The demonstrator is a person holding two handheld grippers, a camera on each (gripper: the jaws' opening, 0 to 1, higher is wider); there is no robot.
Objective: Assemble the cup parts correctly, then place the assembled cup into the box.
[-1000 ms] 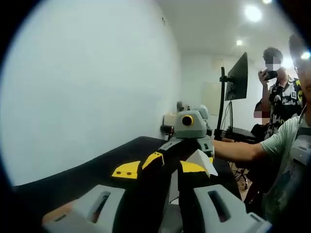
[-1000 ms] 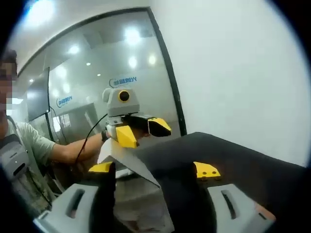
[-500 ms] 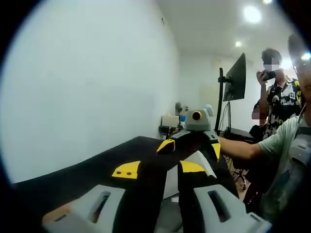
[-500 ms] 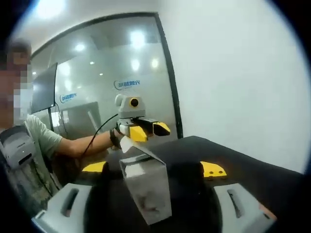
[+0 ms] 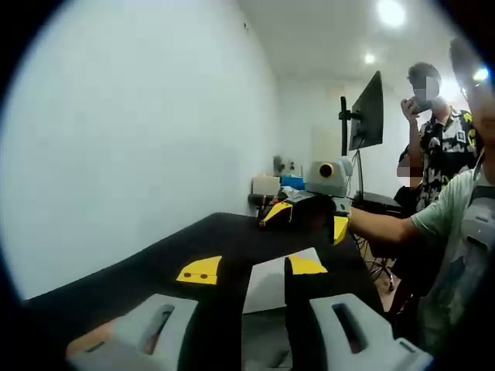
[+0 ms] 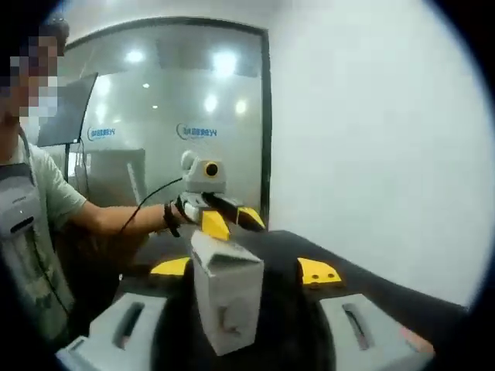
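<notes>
In the left gripper view, the white wall lies left of the box (image 5: 267, 282), which sits low on the black desk (image 5: 155, 270). The left claw (image 5: 254, 268) is spread wide, its yellow-tipped jaws standing either side of the box's pale top. The right-hand jaw overlaps the box's edge, and contact there cannot be told. Beyond the box the right claw (image 5: 303, 219) hangs over the desk, facing back, its jaws parted and nothing between them. It is carried on the outstretched arm (image 5: 379, 228) of the person working. Right of the box and farther back, a dark monitor (image 5: 367, 112) stands on a pole, and a second person (image 5: 441, 147) stands beside it with a hand raised.

In the right gripper view, the working person's pale sleeve (image 6: 46, 193) is left of the box. The box stands upright between the right claw's spread jaws with a gap on each side. Just behind the box the left claw points this way, jaws apart. A glass partition (image 6: 155, 116) with reflected ceiling lights rises behind it, and the white wall lies right of the box.
</notes>
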